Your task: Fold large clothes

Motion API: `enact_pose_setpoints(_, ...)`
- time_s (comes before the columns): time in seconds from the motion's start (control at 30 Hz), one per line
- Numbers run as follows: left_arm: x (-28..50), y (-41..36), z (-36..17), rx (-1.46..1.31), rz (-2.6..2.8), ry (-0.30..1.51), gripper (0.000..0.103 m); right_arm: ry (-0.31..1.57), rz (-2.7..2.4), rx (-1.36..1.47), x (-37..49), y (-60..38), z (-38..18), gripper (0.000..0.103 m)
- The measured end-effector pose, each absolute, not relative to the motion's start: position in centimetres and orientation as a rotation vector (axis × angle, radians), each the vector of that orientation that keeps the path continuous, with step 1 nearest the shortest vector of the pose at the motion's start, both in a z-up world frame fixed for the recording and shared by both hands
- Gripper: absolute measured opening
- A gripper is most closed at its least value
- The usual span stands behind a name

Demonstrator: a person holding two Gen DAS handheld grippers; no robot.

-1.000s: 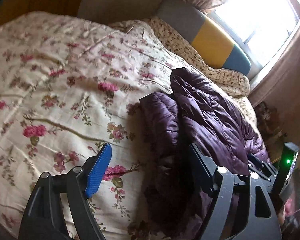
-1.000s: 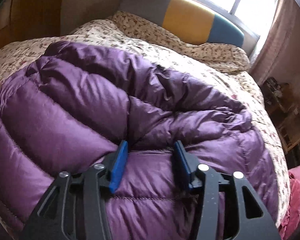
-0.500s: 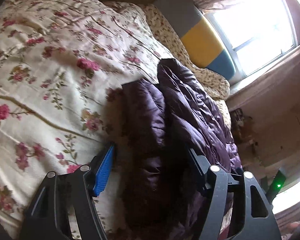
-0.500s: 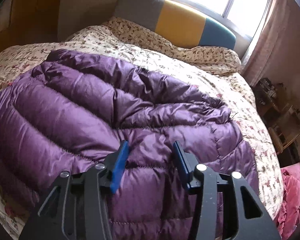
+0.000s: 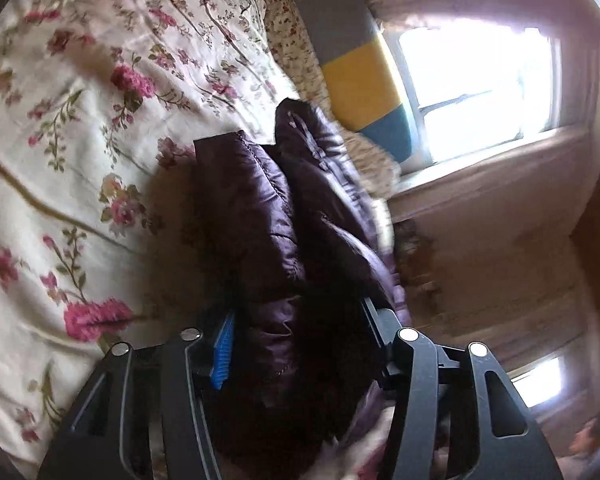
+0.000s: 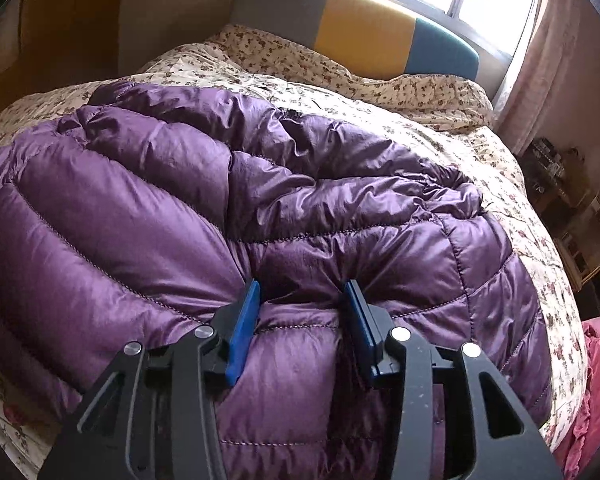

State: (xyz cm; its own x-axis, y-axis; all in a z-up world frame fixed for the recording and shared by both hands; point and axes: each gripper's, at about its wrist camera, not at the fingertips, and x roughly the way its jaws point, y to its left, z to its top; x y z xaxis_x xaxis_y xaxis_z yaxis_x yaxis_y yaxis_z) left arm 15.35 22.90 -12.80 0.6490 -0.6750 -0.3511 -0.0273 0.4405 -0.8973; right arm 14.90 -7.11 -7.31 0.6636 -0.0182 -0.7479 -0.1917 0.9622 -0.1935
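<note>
A purple quilted down jacket point(image 6: 180, 208) lies spread on a floral bed. In the left wrist view the jacket point(image 5: 260, 216) looks dark and bunched, running from the bed's middle down between the fingers. My left gripper point(image 5: 296, 332) is open with the jacket's thick edge filling the gap between its fingers. My right gripper point(image 6: 304, 312) is open, its blue pads pressed down on the jacket's near part, with a puffed panel between them.
The floral quilt point(image 5: 60, 160) covers the bed. A grey, yellow and teal headboard point(image 6: 360, 32) stands under a bright window point(image 5: 476, 88). Shelves with clutter point(image 6: 572, 208) stand to the right of the bed. A pink cloth point(image 6: 592, 392) lies at the bed's right edge.
My left gripper has tilted and pushed onto the jacket's edge, which now fills its gap. My right gripper has stayed over the jacket's near part with little change.
</note>
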Motion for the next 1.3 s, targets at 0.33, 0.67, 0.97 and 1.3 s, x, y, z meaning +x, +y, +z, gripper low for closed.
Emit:
enact_pose_setpoints(0.33,14.5,22.5,-13.0,-1.173,-0.532,0.727,0.052,0.833,0.108,-0.281,15.0,-7.0,-8.1,0.043)
enact_pose_setpoints(0.67,13.3,23.8,-12.5,-1.175,-0.528,0.718,0.077,0.826,0.125,-0.250,14.7,-7.5,-8.4,0.043)
enact_pose_setpoints(0.97,15.8,21.0,-12.1,-0.957,-0.444,0.839,0.021,0.836,0.136,-0.170,14.7,-8.3,-6.5,0.035)
enact_pose_setpoints(1.3,13.2,21.7,-11.2,-0.929,-0.430,0.791,0.017,0.860,0.201,-0.210,13.6,-7.4,-6.6,0.019)
